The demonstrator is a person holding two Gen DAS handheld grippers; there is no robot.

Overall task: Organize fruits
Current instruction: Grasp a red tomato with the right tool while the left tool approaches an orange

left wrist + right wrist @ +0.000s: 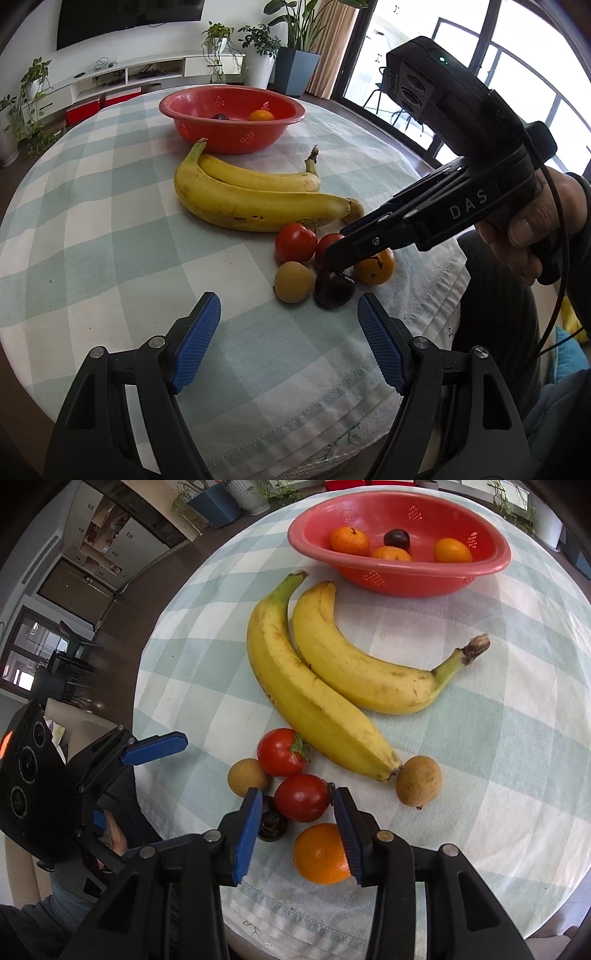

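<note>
Reaching for the near tomato

Right gripper point(297, 812) points down at the fruit cluster low in the frame, fingers narrow, blue pads either side of one tomato point(302, 797); contact cannot be told. Second tomato point(281, 752) sits just above it, dark plum point(272, 821) at left pad, orange point(319, 853) below. Two bananas point(321, 686) lie mid-frame, touching. Red bowl point(476, 570), top of frame, holds three oranges and a plum. Left gripper point(288, 332) hovers over checked cloth point(92, 221), fingers wide, empty.
</note>
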